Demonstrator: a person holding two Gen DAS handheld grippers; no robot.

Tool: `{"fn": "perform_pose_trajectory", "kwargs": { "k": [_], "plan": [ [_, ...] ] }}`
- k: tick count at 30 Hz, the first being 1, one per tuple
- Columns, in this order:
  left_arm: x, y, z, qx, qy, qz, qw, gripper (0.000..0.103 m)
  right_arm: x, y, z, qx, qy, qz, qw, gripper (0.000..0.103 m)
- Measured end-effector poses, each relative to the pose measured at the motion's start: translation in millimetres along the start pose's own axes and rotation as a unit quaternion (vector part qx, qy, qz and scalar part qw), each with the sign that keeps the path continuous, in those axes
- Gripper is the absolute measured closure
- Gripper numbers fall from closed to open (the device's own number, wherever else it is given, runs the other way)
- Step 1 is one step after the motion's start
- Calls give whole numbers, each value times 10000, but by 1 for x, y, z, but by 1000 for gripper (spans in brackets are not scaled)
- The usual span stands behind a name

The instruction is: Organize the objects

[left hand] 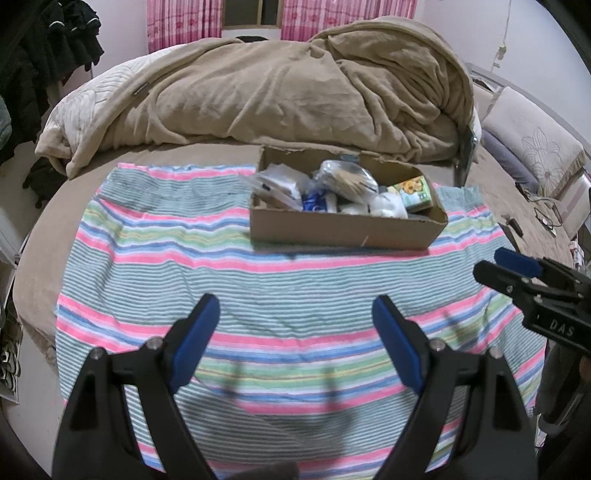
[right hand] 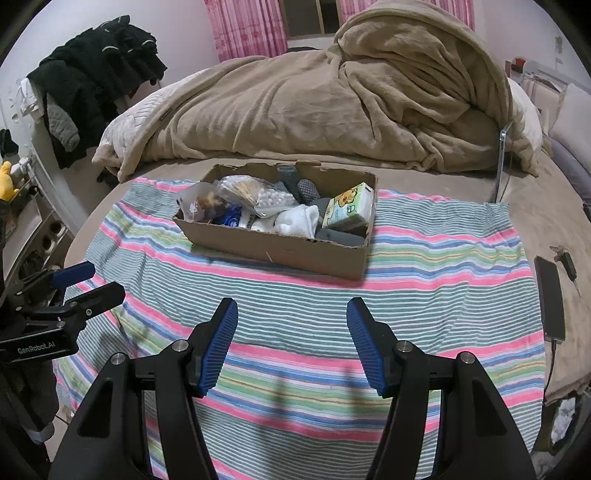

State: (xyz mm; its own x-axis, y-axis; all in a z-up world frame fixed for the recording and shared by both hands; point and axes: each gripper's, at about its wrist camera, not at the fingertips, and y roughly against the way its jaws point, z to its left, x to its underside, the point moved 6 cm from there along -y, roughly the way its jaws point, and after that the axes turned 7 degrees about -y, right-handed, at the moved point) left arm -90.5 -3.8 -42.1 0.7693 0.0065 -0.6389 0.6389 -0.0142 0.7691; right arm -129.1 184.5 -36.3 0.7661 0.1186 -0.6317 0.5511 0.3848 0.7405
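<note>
I see a bed (right hand: pixel 424 177) under a rumpled tan fleece blanket (right hand: pixel 295 99), pink patterned curtains (right hand: pixel 243 26) framing a window behind it, pale walls, and dark clothes (right hand: pixel 96 81) heaped at left.

One cardboard box (right hand: pixel 280 251), one striped towel (right hand: pixel 424 258), one tissue pack (right hand: pixel 347 210), one phone (right hand: pixel 550 299), two claws (right hand: pixel 291 343).

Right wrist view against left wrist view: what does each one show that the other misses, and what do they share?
Only the right wrist view shows the phone lying on the bed right of the striped towel, and a yellow plush toy at far left. Only the left wrist view shows the floral cushion. Both show the cardboard box of mixed items on the towel, the tan blanket behind it, and both grippers open and empty: right gripper, left gripper.
</note>
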Motion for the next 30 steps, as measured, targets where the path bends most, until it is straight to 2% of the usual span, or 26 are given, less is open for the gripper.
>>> {"fn": "perform_pose_trajectory", "kwargs": {
  "k": [30],
  "plan": [
    [-7,-6,8,-52,102,13,9999,17,-1,-4,-8,-4,-25,26,10000,38]
  ]
}}
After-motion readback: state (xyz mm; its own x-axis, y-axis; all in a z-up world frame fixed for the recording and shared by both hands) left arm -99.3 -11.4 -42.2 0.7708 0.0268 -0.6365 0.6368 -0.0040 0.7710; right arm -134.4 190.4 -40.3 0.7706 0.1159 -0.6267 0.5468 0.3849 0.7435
